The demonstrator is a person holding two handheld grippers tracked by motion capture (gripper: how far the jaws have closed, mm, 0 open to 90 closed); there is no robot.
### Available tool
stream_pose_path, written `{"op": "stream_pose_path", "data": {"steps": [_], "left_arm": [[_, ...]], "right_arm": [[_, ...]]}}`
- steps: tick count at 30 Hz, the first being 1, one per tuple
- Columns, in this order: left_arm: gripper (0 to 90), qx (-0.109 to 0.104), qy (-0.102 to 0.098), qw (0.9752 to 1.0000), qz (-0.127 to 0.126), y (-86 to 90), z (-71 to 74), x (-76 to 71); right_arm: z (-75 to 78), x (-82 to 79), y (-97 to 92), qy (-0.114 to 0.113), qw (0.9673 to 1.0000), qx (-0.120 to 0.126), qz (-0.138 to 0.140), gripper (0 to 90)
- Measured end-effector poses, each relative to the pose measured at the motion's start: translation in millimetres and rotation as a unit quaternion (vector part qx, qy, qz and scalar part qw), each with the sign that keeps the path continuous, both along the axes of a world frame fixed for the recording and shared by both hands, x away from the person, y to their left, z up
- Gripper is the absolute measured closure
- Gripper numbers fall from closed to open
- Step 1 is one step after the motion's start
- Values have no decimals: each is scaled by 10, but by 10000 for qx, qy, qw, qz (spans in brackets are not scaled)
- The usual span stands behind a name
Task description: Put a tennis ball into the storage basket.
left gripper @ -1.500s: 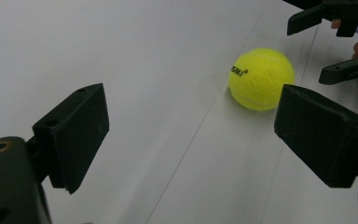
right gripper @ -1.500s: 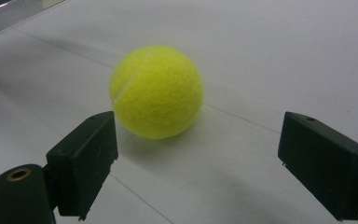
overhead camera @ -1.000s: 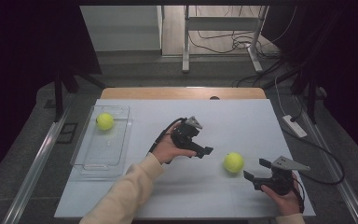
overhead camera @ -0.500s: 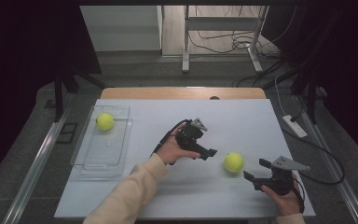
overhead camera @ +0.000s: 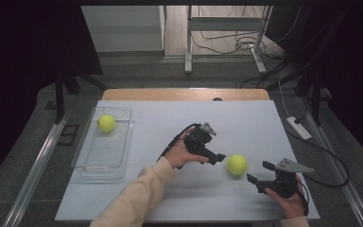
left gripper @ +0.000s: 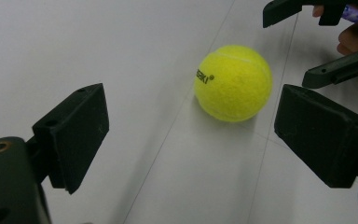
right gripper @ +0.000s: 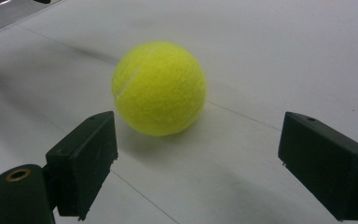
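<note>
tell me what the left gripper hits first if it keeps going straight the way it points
Most likely the tennis ball on the white table. The left gripper stands open and aimed at it, the ball lying just ahead, slightly toward one jaw; the right gripper waits beyond.

Dim, murky surroundings; soft shadows

Bare table [overhead camera: 246,123] lies open at twelve o'clock of the tennis ball [overhead camera: 237,164]. At nine the left gripper [overhead camera: 219,157] blocks the way; at four the right gripper [overhead camera: 259,173] (jaws wide apart) does. The clear tray [overhead camera: 123,142] walls off the left side.
</note>
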State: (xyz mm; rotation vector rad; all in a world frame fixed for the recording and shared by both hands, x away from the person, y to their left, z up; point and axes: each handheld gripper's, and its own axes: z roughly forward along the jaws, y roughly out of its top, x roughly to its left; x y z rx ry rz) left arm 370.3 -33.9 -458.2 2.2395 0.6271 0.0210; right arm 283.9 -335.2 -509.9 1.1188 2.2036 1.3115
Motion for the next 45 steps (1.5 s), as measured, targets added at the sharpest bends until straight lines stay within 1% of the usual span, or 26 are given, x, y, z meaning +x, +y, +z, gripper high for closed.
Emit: {"op": "stream_pose_path", "data": {"steps": [1, 9, 17, 20, 26, 32, 38, 45], "left_arm": [[113, 26, 2, 10000, -21, -15, -4, 1], [112, 44, -7, 10000, -80, -105, -50, 13], [114, 42, 61, 9998, -167, -210, -112, 45], [114, 68, 43, 9997, -240, -259, -114, 47], [113, 61, 59, 9996, -287, -332, -116, 42], [112, 77, 93, 9995, -306, -371, -123, 45], [111, 111, 99, 9991, -392, -434, -149, 47], [111, 132, 118, 9988, -446, -485, -164, 39]], "right_arm": [[-1, 0, 0, 5, 10000, -1, 4, 119], [-11, 4, 4, 47, 10000, -7, 29, 118], [-11, 9, -4, 30, 10000, -8, 10, 118], [-12, 11, -10, 38, 10000, -3, 8, 118], [-5, 4, -22, 30, 10000, 14, -23, 118], [-8, 4, -15, 54, 10000, 15, 0, 115], [-8, 6, -34, 51, 10000, -2, -35, 114], [-16, 6, -26, 66, 10000, -35, 1, 113]]}}
